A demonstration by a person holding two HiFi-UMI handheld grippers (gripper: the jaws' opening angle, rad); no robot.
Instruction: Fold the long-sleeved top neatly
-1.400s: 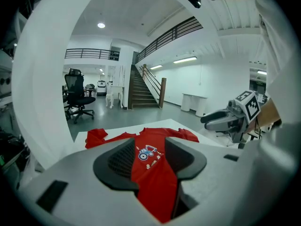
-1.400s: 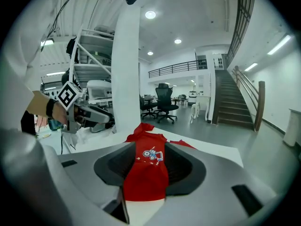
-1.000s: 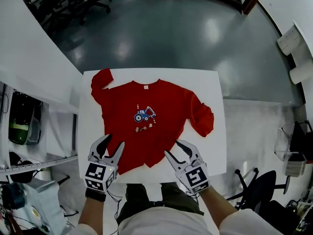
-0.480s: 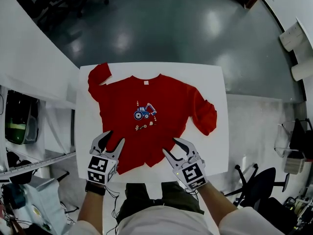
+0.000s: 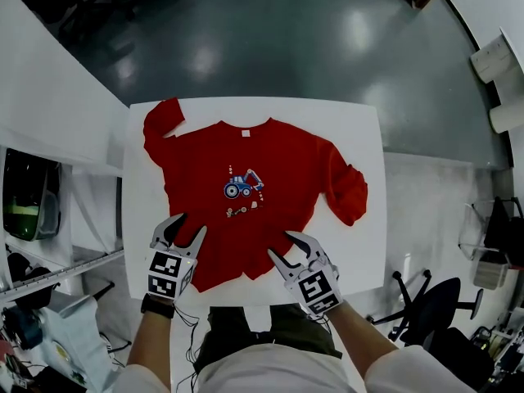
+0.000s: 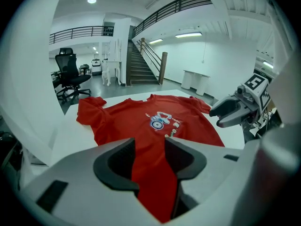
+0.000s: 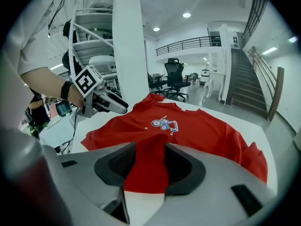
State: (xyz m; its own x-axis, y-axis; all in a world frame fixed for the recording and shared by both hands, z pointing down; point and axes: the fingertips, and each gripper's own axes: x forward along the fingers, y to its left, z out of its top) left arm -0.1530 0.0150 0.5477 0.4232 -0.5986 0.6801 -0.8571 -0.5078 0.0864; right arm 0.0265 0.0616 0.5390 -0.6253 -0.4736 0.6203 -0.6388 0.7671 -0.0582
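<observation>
A red long-sleeved top (image 5: 254, 195) lies flat, front up, on the white table (image 5: 360, 252), with a blue tractor print (image 5: 239, 188) on the chest. One sleeve is folded at the far left corner (image 5: 160, 121); the other is bunched at the right (image 5: 348, 193). My left gripper (image 5: 187, 229) hovers open over the hem's left part, and the right gripper (image 5: 284, 246) is open over the hem's right part. In the left gripper view the top (image 6: 155, 124) runs between the open jaws (image 6: 149, 147). The right gripper view shows the hem (image 7: 141, 182) under its open jaws (image 7: 149, 149).
The table stands on a glossy grey floor (image 5: 270, 39). Shelving with gear (image 5: 33, 211) is at the left, office chairs (image 5: 74, 6) at the far left and another chair (image 5: 434, 318) at the near right. A white wall (image 5: 49, 88) runs along the left.
Both grippers have edged slightly forward over the hem, still open. The head view has shifted a little. The top lies as before.
</observation>
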